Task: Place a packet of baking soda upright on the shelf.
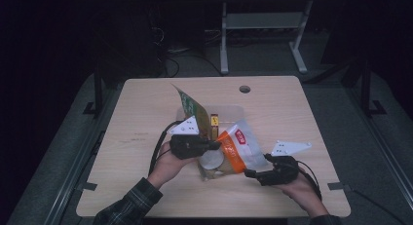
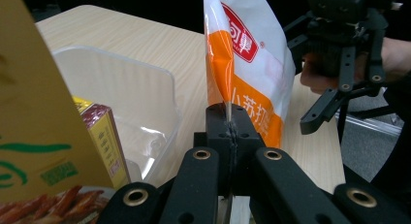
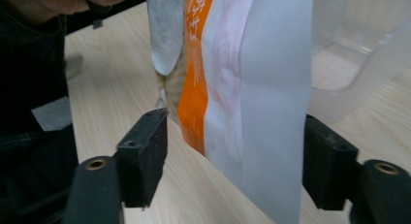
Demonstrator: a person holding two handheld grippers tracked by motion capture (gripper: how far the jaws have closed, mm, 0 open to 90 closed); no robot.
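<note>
Orange-and-white snack bag (image 2: pixel 252 64) held upright over the desk (image 1: pixel 146 118), waiting for a second grip.

The bag hangs just in front of the clear plastic container (image 2: pixel 126 103), and its edge is pinched in the fully closed left tool (image 2: pixel 229 132). The right tool (image 3: pixel 232 156) stands with its jaws half wide on both sides of the bag's lower part, and the pads do not press it yet. I judge the step is a handover or a two-handed grip. Next, the right tool should close gently on the bag, before the left one lets go. A yellow packet (image 2: pixel 34 112) and a small yellow box (image 2: pixel 104 136) stand inside the container.
</note>
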